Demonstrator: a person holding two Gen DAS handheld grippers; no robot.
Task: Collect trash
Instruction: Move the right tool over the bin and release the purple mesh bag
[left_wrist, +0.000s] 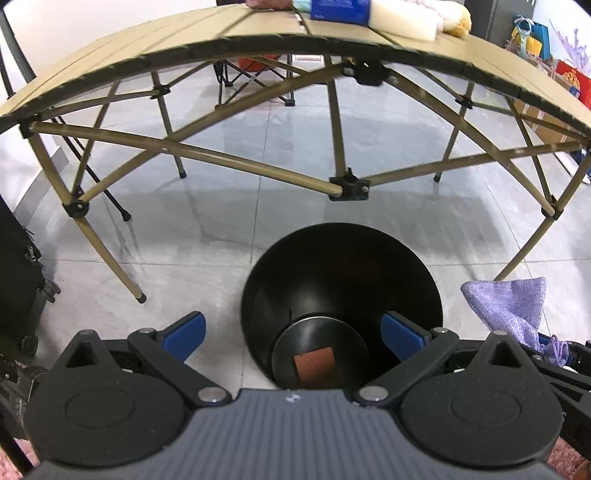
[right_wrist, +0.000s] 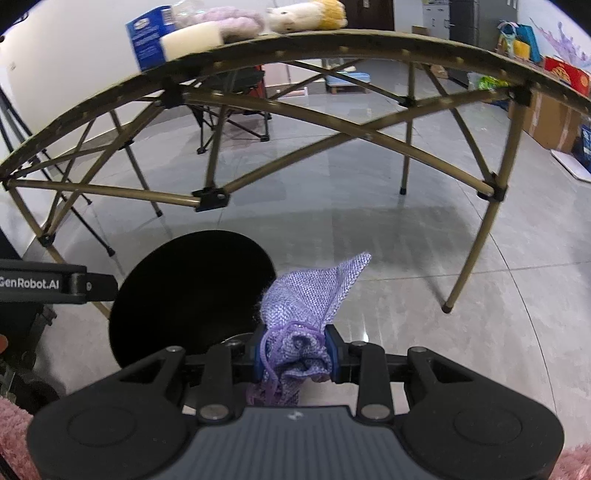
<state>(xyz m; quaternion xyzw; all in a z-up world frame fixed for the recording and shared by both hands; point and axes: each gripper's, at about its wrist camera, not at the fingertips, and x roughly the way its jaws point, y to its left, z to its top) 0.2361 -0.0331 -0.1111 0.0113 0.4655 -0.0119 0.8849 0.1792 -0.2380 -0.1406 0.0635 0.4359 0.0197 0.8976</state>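
Right gripper (right_wrist: 294, 356) jaws clamped on purple mesh pouch (right_wrist: 306, 302); shift until black bin (right_wrist: 192, 291) mouth sits directly below jaws, w/ left gripper (left_wrist: 293, 338) jaws apart, clear.

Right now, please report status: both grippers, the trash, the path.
Right gripper shut on purple pouch. Left gripper open, empty. Black bin below. Nothing blocking.

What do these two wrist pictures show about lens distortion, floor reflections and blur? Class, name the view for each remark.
Left wrist view: the fisheye bends the straight folding table edge into an arch; the glossy floor mirrors pale light; the bin interior is nearly black.
Right wrist view: same bowing; the blue box on the table looks smeared, while the purple pouch stays sharp.
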